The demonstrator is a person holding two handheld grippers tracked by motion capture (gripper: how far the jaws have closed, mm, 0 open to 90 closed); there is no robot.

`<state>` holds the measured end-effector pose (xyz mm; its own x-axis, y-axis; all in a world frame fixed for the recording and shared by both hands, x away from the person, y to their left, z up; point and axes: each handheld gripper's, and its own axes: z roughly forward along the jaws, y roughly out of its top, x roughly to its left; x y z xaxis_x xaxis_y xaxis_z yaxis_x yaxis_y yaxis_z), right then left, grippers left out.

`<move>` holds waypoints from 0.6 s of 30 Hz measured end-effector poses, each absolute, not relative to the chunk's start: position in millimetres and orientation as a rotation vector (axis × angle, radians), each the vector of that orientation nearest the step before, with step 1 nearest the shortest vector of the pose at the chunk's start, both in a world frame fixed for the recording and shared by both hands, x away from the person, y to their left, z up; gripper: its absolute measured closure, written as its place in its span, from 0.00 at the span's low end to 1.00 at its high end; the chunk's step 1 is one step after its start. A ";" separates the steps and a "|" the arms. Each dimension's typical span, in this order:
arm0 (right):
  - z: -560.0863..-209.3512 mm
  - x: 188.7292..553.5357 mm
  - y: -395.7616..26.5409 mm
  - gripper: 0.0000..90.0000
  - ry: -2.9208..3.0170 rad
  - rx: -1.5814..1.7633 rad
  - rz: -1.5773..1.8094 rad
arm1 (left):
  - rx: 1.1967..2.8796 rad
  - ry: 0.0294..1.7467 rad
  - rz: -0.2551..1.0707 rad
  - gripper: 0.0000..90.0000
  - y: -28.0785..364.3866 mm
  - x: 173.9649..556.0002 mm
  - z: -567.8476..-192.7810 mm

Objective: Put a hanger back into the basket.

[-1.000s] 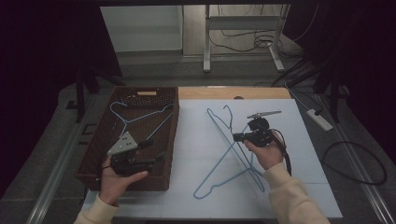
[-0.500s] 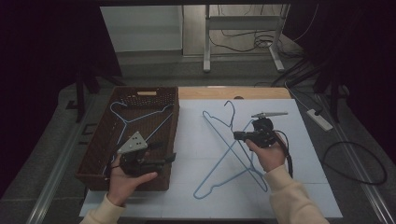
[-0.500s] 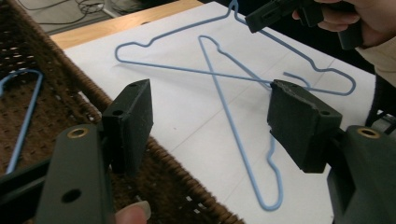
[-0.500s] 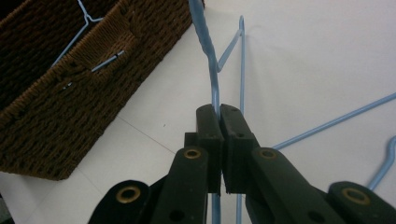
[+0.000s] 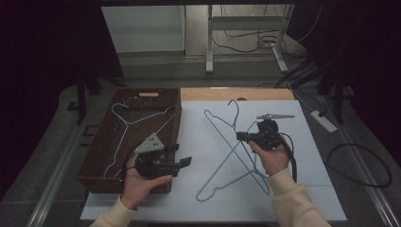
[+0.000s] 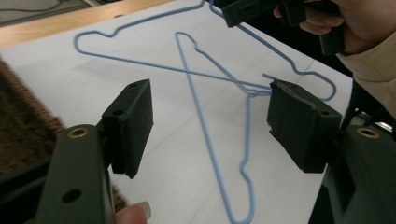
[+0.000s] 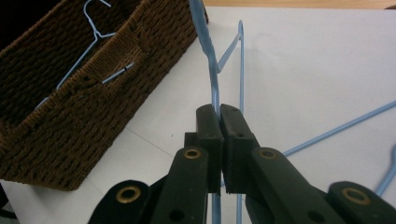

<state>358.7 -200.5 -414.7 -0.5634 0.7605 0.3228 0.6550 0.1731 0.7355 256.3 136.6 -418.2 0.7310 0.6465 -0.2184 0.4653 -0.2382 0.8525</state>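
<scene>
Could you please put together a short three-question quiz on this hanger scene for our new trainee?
1. True or false: the right gripper is shut on a blue hanger.
2. How do the left gripper's jaws stand? A) open, holding nothing B) shut on a hanger
3. What lies in the wicker basket?

Key: 1 true; 2 A; 3 another blue wire hanger.
</scene>
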 end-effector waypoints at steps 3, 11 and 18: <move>-413.7 357.0 -198.7 0.98 2.306 1.400 1.361 | 1.893 0.859 0.196 0.36 126.5 258.7 -418.8; -412.2 352.9 -193.9 0.98 2.294 1.384 1.383 | 1.925 0.856 0.157 0.36 100.7 265.3 -421.9; -412.0 350.4 -192.9 0.98 2.282 1.377 1.390 | 1.945 0.850 0.134 0.36 80.4 271.2 -425.6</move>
<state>350.4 -192.9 -412.0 -0.5730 0.7548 0.3192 0.6300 0.1567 0.7606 271.2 80.4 -425.6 0.7501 0.6118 -0.2511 0.5046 -0.2840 0.8153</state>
